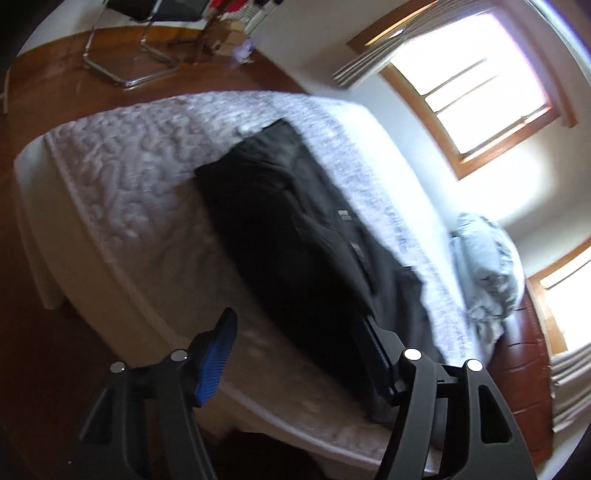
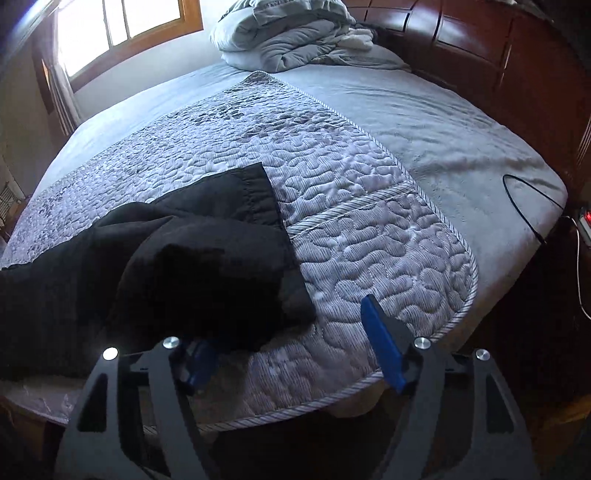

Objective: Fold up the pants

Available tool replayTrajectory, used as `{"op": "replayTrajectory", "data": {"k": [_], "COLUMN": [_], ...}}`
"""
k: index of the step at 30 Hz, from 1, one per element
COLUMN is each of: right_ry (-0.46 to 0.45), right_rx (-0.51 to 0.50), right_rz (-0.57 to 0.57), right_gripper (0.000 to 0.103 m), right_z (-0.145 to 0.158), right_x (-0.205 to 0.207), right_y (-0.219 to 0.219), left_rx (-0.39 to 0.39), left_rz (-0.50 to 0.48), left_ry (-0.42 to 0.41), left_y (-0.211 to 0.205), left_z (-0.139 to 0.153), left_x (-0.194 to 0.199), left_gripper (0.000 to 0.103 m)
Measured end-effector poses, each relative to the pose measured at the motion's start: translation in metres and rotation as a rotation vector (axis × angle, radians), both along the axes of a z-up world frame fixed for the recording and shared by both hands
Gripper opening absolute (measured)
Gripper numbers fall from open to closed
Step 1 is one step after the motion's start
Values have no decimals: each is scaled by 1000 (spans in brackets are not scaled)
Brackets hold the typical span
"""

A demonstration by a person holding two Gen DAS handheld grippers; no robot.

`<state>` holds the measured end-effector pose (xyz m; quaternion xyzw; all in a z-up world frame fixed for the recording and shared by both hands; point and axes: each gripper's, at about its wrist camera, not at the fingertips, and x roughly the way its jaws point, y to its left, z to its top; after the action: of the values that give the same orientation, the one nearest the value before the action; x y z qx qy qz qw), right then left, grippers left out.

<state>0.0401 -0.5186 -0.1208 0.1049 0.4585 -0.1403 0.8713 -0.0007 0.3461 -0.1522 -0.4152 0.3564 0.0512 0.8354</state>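
Note:
Black pants (image 1: 295,229) lie stretched along the quilted bedspread (image 1: 140,155) near the bed's side edge. In the left wrist view my left gripper (image 1: 299,332) is open, its right finger against the near end of the pants, its left finger free over the bed edge. In the right wrist view the pants (image 2: 166,266) lie bunched at the left with one leg end folded over. My right gripper (image 2: 288,332) is open; its left finger is partly hidden under the cloth edge, its right finger over bare quilt.
A grey sheet (image 2: 443,122) covers the far bed half, with a heaped duvet (image 2: 291,33) by the dark wooden headboard (image 2: 498,48). A black cable (image 2: 524,206) lies at the bed's right corner. A chrome-legged chair (image 1: 133,44) stands on the wooden floor. Windows (image 1: 476,81) line the wall.

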Motion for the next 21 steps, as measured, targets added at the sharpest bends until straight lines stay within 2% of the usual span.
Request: {"op": "replayTrajectory", "data": {"k": [2, 5, 8, 10, 12, 15, 18, 20, 21], "right_ry": [-2, 11, -1, -1, 5, -1, -18, -21, -18], "right_rx": [35, 52, 66, 66, 78, 101, 102, 95, 95], "right_rz": [-12, -26, -29, -26, -25, -27, -20, -18, -19], "right_gripper": [74, 74, 75, 76, 76, 76, 75, 75, 75], "right_z": [-1, 0, 6, 6, 4, 3, 9, 12, 13], "right_x": [-2, -4, -10, -12, -10, -5, -6, -8, -9], "right_y": [-2, -3, -2, 0, 0, 2, 4, 5, 4], "left_rx": [-27, -164, -240, -311, -314, -299, -338, -331, -314], "left_rz": [1, 7, 25, 56, 98, 122, 142, 126, 118], "left_ry": [-23, -60, -57, -100, -100, -79, -59, -73, -70], "left_y": [-3, 1, 0, 1, 2, 5, 10, 11, 12], "left_z": [-1, -2, -2, -8, -17, -27, -42, -47, -49], "left_x": [9, 20, 12, -4, -15, -11, 11, 29, 39], "left_gripper": [75, 74, 74, 77, 79, 79, 78, 72, 61]}}
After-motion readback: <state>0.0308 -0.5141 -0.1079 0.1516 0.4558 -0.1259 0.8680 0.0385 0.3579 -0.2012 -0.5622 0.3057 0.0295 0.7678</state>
